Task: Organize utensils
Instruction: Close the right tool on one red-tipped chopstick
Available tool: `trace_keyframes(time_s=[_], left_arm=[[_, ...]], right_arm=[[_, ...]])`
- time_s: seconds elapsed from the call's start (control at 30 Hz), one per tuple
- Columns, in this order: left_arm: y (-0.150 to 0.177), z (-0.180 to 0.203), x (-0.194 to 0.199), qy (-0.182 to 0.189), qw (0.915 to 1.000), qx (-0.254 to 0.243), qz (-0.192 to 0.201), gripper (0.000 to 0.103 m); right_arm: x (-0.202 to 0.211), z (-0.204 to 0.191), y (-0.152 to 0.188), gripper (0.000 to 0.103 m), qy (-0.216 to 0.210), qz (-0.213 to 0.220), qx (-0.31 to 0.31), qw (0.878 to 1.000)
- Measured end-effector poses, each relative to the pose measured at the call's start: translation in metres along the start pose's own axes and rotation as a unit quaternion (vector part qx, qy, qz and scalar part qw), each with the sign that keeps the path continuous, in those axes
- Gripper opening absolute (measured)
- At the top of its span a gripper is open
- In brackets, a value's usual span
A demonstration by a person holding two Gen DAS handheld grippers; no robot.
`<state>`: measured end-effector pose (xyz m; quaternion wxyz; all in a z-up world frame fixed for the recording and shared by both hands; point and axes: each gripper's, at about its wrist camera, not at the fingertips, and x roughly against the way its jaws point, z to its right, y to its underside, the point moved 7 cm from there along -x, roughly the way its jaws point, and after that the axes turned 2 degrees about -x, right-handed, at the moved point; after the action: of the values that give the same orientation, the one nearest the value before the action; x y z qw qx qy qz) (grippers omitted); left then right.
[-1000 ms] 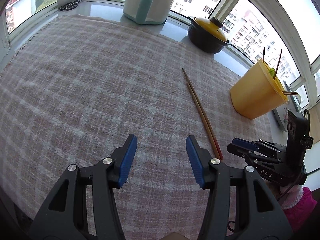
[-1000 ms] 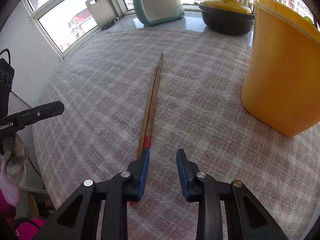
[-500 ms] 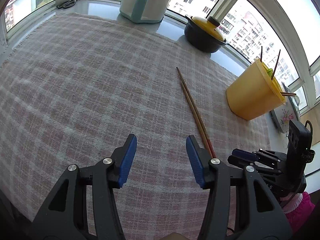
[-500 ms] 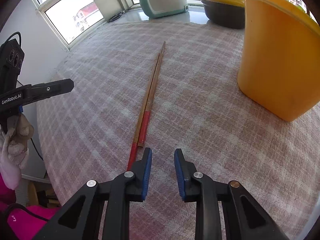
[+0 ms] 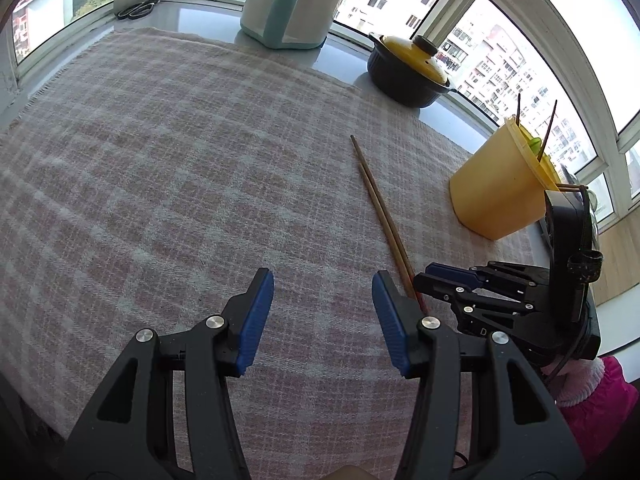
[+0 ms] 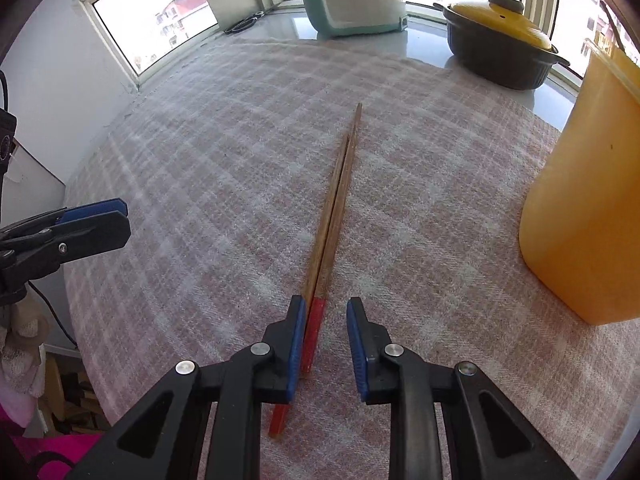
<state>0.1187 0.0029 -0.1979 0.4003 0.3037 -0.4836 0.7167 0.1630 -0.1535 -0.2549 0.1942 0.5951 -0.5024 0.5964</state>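
Observation:
A pair of wooden chopsticks point(image 6: 334, 208) with red ends lies side by side on the checked cloth; it also shows in the left wrist view point(image 5: 380, 204). My right gripper point(image 6: 326, 332) is open, low over the red ends, which lie between its fingers, against the left one. A yellow plastic holder point(image 6: 588, 200) stands at the right, with several utensils sticking out in the left wrist view point(image 5: 500, 184). My left gripper point(image 5: 322, 308) is open and empty, to the left of the chopsticks. The right gripper shows there point(image 5: 444, 276) at the chopsticks' near end.
A black pot with a yellow lid point(image 5: 408, 68) and a teal-and-white rice cooker point(image 5: 292, 4) stand on the sill beyond the cloth point(image 5: 160, 160). Scissors point(image 5: 136, 10) lie at the far left corner. The cloth's near edge runs just under both grippers.
My right gripper has moved right and forward, so the chopsticks' red ends now lie between its fingers instead of left of them. The left gripper has barely moved.

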Motion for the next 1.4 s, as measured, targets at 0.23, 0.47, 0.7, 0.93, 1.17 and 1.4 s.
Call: trace_keyframes(time_s=[0.23, 0.47, 0.7, 0.93, 1.17, 1.4], left_arm=[[0.002, -0.011, 0.003, -0.003, 0.9999, 0.012, -0.001, 0.052], [0.002, -0.010, 0.006, 0.002, 0.9999, 0.011, 0.000, 0.052], [-0.001, -0.016, 0.007, 0.003, 0.9999, 0.015, 0.000, 0.052], [-0.002, -0.010, 0.002, 0.012, 0.9998, 0.006, -0.010, 0.052], [0.000, 0.012, -0.016, 0.036, 0.9986, -0.016, -0.034, 0.052], [0.000, 0.043, -0.039, 0.063, 0.9951, -0.046, -0.062, 0.047]], right_arm=[[-0.005, 0.000, -0.002, 0.018, 0.007, -0.013, 0.011, 1.000], [-0.011, -0.001, -0.011, 0.018, 0.029, -0.024, 0.014, 0.999], [-0.012, 0.006, -0.012, 0.017, 0.026, -0.038, 0.000, 0.999], [-0.022, 0.004, -0.027, 0.008, 0.041, -0.033, -0.013, 0.999], [-0.008, 0.023, -0.002, 0.004, 0.035, -0.035, -0.070, 0.996], [0.016, 0.036, 0.053, 0.004, 0.005, -0.029, -0.165, 0.986]])
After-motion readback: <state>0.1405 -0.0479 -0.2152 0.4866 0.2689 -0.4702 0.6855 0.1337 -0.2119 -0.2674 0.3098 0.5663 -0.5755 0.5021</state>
